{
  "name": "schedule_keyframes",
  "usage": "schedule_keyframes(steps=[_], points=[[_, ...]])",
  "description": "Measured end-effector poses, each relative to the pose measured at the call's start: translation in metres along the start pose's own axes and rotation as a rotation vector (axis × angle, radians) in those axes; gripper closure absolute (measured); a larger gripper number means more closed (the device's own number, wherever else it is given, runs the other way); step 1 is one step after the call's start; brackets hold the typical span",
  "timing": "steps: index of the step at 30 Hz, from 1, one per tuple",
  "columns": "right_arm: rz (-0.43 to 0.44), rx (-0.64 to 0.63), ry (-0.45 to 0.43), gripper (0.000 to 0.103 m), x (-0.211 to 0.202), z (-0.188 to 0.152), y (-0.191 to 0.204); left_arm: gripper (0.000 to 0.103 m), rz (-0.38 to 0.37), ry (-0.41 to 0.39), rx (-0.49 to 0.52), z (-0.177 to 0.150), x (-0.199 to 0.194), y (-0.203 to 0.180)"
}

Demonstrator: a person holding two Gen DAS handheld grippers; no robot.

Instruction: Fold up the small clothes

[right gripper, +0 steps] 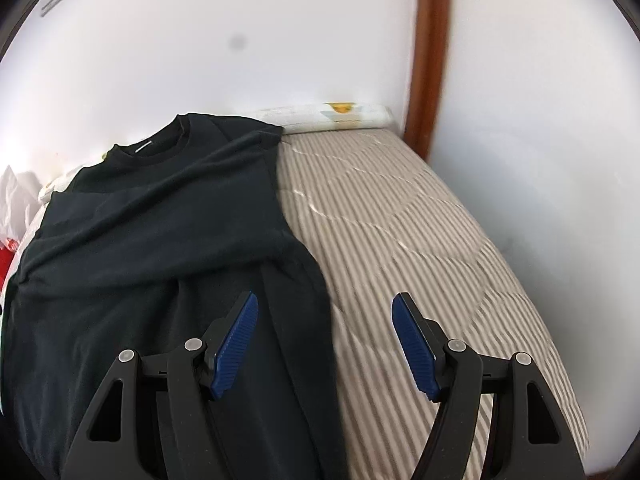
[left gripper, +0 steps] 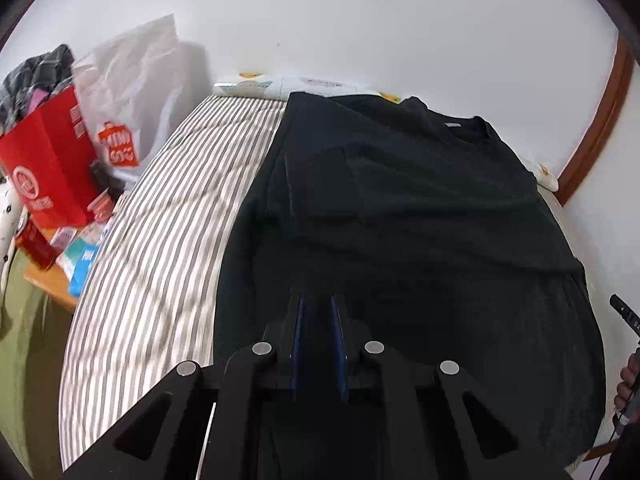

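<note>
A black T-shirt (left gripper: 420, 220) lies flat on a striped mattress (left gripper: 160, 240), collar toward the far wall, with both sides folded in over the body. It also shows in the right wrist view (right gripper: 152, 220). My left gripper (left gripper: 318, 300) hovers over the shirt's lower part with its blue pads close together and nothing seen between them. My right gripper (right gripper: 325, 300) is wide open and empty above the shirt's right folded edge, its left finger over the cloth and its right finger over the bare mattress (right gripper: 420, 240).
A red paper bag (left gripper: 48, 160), a white plastic bag (left gripper: 128, 92) and small packets on a wooden side table (left gripper: 52, 280) stand left of the bed. A rolled patterned cover (right gripper: 328, 116) lies along the white wall. A brown door frame (right gripper: 430, 60) rises at the right.
</note>
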State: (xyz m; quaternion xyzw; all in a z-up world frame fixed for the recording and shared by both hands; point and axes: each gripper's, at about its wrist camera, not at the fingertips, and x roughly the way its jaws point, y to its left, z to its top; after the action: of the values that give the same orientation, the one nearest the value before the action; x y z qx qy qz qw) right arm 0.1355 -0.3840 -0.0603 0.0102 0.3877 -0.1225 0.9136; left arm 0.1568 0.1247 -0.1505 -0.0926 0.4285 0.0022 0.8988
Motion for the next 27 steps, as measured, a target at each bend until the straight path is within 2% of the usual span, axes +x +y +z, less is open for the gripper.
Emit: schedule_keyframes(steps=[7, 11, 17, 19, 23, 24, 26, 27], points=[[0.035, -0.019, 0.100, 0.033, -0.017, -0.064, -0.014, 0.087, 0.016, 0.071, -0.037, -0.056, -0.015, 0.016], [0.048, 0.000, 0.123, 0.032, -0.022, -0.092, -0.023, 0.087, 0.004, 0.061, -0.034, -0.083, -0.028, 0.023], [0.127, 0.011, 0.151, 0.032, -0.029, -0.121, -0.024, 0.066, -0.035, 0.049, -0.008, -0.106, -0.044, 0.019], [0.144, -0.003, 0.150, 0.032, -0.031, -0.127, -0.019, 0.050, -0.063, 0.034, -0.002, -0.112, -0.047, 0.017], [0.110, -0.031, 0.126, 0.033, -0.030, -0.130, -0.009, 0.049, -0.053, 0.019, 0.015, -0.119, -0.049, 0.012], [0.113, -0.026, 0.121, 0.034, -0.029, -0.130, -0.007, 0.049, -0.048, 0.015, 0.018, -0.119, -0.049, 0.011], [0.110, -0.024, 0.116, 0.044, -0.028, -0.128, -0.004, 0.049, -0.036, 0.007, 0.017, -0.121, -0.048, 0.009], [0.109, -0.027, 0.112, 0.054, -0.027, -0.127, -0.003, 0.049, -0.029, 0.005, 0.018, -0.121, -0.048, 0.008]])
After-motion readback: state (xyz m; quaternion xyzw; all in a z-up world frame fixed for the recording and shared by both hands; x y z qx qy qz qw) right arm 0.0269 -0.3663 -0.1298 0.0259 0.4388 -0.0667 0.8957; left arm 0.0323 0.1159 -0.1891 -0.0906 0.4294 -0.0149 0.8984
